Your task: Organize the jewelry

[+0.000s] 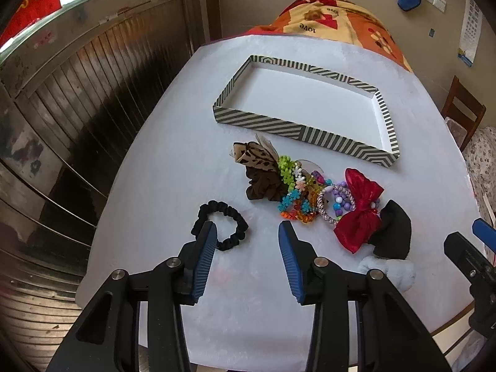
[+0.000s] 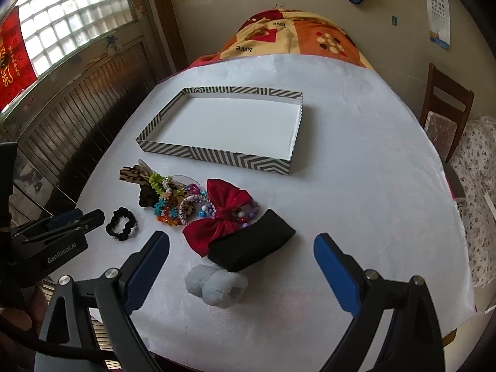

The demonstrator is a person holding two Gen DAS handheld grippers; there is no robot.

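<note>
A striped shallow box [image 1: 272, 127] [image 2: 217, 153] lies empty on the white table. In front of it is a pile: a leopard-print bow [image 1: 254, 155], a brown scrunchie [image 1: 263, 187], bead bracelets [image 1: 310, 195] [image 2: 173, 204], a red bow [image 1: 361, 209] [image 2: 226, 214], a black pouch [image 1: 392, 228] [image 2: 251, 248] and a pale fluffy scrunchie [image 2: 217, 283]. A black scrunchie [image 1: 229, 217] [image 2: 121, 223] lies apart at the left. My left gripper [image 1: 248, 234] is open above the table, its left finger over the black scrunchie. My right gripper [image 2: 241, 243] is open, hovering above the fluffy scrunchie and pouch.
The table's left edge [image 1: 117, 183] borders a dark wooden wall panel. A wooden chair [image 2: 446, 114] stands at the right. A patterned blanket [image 2: 294, 40] covers the table's far end.
</note>
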